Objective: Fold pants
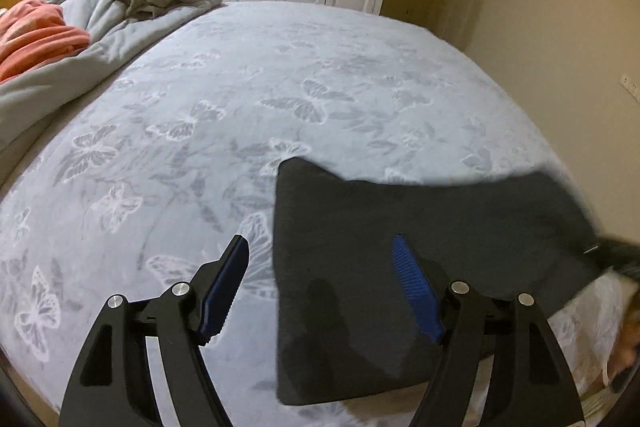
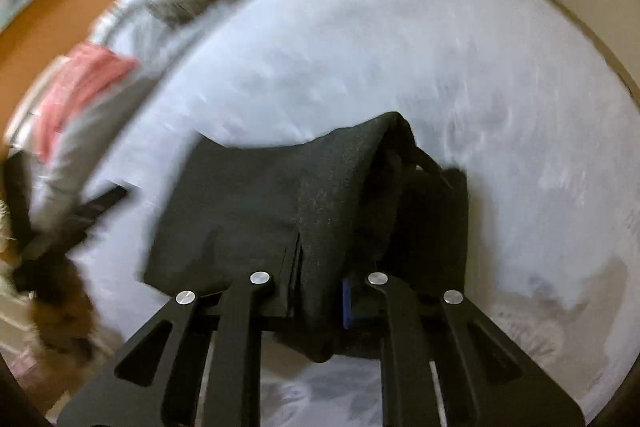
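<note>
Your right gripper (image 2: 316,291) is clamped on a raised fold of the dark pants (image 2: 260,203); your left gripper (image 1: 320,267) stands spread and empty above their near edge. The bed (image 1: 280,75), under a butterfly-print sheet, carries the pants near its front. A grey quilt (image 1: 100,39) and pink cloth (image 1: 36,35) lie far left.

Matt dark cloth pants (image 1: 380,227) on soft, plush butterfly-patterned bedspread (image 1: 280,75)
</note>
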{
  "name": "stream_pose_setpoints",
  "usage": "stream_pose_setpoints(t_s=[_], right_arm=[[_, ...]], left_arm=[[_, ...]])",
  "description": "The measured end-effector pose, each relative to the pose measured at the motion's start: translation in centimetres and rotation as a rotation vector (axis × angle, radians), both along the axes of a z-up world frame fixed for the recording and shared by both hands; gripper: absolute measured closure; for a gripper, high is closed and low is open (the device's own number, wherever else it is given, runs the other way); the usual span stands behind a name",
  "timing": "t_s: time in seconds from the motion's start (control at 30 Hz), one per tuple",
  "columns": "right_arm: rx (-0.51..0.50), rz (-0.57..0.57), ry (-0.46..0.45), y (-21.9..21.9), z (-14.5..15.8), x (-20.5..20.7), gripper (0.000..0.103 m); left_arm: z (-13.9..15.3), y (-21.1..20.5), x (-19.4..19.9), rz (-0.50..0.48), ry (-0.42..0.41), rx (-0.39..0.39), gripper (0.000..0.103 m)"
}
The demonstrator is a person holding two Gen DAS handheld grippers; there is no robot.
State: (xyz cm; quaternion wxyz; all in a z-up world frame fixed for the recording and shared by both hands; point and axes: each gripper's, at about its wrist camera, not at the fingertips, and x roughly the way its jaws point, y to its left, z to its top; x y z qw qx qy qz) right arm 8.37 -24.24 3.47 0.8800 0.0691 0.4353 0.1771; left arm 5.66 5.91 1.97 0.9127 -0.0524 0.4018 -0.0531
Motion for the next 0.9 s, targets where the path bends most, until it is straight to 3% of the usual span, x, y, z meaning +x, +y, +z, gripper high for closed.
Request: stream_pose_setpoints(t_s=[0.03,0.13,0.2,0.27,0.3,0.33,0.4,0.67,0.7,0.73,0.77,0.83,0.9], right_arm=[[-0.049,-0.016,0.015,-0.5,-0.7,0.0,0.087],[-0.222,-0.098,0.197,-1.3,-6.0,1.6,0.076],[-0.207,-0.097,0.175,-1.2,-5.9,1.4,0.075],[-0.185,-0.097,0.090,-1.1,-3.4,0.2,0.075],[-0.167,-0.094,0.055,-1.4,-2.6,-0.3,0.071],[-0.151,-0.094,0.033,-1.5,-2.1,-0.6,0.056],[-0.137,-0.117,0.025,-2.0,-1.9,-0.5,0.046],[-0.127,-0.144,0.062,0.0,-4.7,5.1,0.046],[-0.137,-0.134,0.077,0.2,-5.5,5.8,0.048],[-0.144,-0.127,0.091,0.4,-6.2,6.1,0.066],[-0.148,-0.129,0.104,0.6,-6.3,6.2,0.077],[-0.109,-0.136,0.081,0.4,-5.0,5.9,0.092],[-0.063,-0.131,0.025,0.2,-2.8,5.2,0.093]], left_arm=[[-0.3,0.0,-0.1,0.000,0.006,0.006,0.032],[-1.0,-0.2,-0.1,-0.003,0.020,0.041,0.032],[-1.3,-0.3,-0.1,-0.004,0.023,0.053,0.032],[-1.3,-0.4,-0.1,-0.008,0.032,0.052,0.032],[-1.3,-0.5,-0.2,-0.009,0.031,0.052,0.032],[-1.2,-0.6,-0.2,-0.010,0.026,0.056,0.032],[-1.3,-0.9,-0.3,-0.013,0.016,0.077,0.032],[-1.8,-1.8,-0.4,-0.019,0.017,0.125,0.032],[-1.8,-1.8,-0.5,-0.019,0.017,0.126,0.032],[-1.8,-1.8,-0.5,-0.023,0.016,0.126,0.032],[-1.8,-1.8,-0.5,-0.024,0.015,0.131,0.032],[-1.8,-1.7,-0.5,-0.024,0.013,0.132,0.032],[-1.8,-1.6,-0.5,-0.021,0.016,0.127,0.032]])
